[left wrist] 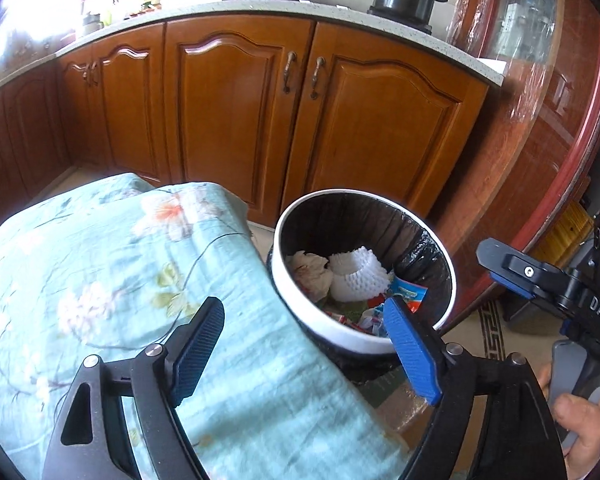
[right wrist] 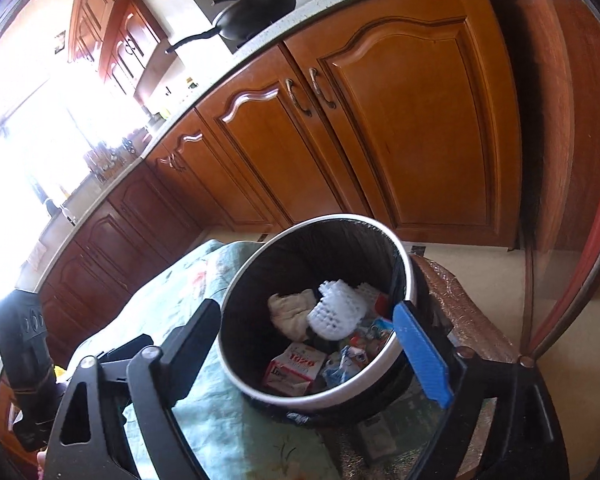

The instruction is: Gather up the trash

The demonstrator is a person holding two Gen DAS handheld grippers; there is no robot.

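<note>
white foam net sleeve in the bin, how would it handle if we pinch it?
The white foam net sleeve looks like open mesh foam, so it is probably very light and would squash between the pads rather than resist. It lies loose atop the other trash in the bin, so it likely lifts free. Its curled shape may spring back once released.

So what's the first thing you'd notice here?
The round trash bin with its black liner, beside the flowery blue cloth, holding white foam netting, crumpled paper and wrappers. Both tongs, left and right, hang open and empty near it, with orange-brown cabinets behind.
</note>
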